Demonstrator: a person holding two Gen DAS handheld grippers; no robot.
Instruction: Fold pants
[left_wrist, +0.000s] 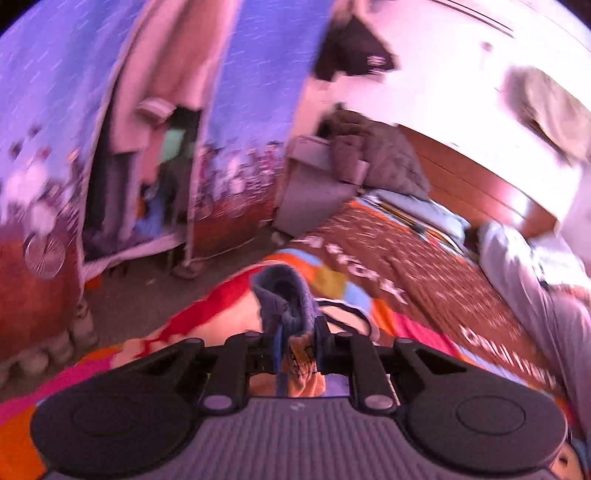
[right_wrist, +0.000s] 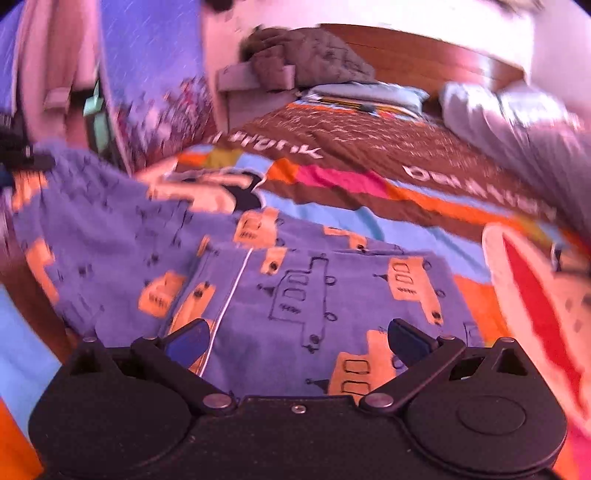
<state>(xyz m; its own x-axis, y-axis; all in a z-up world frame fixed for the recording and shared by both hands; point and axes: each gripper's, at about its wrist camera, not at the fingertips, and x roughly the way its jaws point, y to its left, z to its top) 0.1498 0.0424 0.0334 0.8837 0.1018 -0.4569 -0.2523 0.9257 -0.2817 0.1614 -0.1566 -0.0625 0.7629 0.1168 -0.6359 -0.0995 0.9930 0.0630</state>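
The pants are blue with orange vehicle prints and lie spread on the colourful bedspread. My right gripper is open just above the pants, its blue pads wide apart with cloth beneath them. My left gripper is shut on a bunched edge of the pants, lifted above the bed. In the right wrist view that held edge rises toward the upper left, where the left gripper shows dark at the frame edge.
A wooden headboard and pillows stand at the far end of the bed. A grey garment lies on the bed's right side. A blue patterned wardrobe and bare floor lie to the left.
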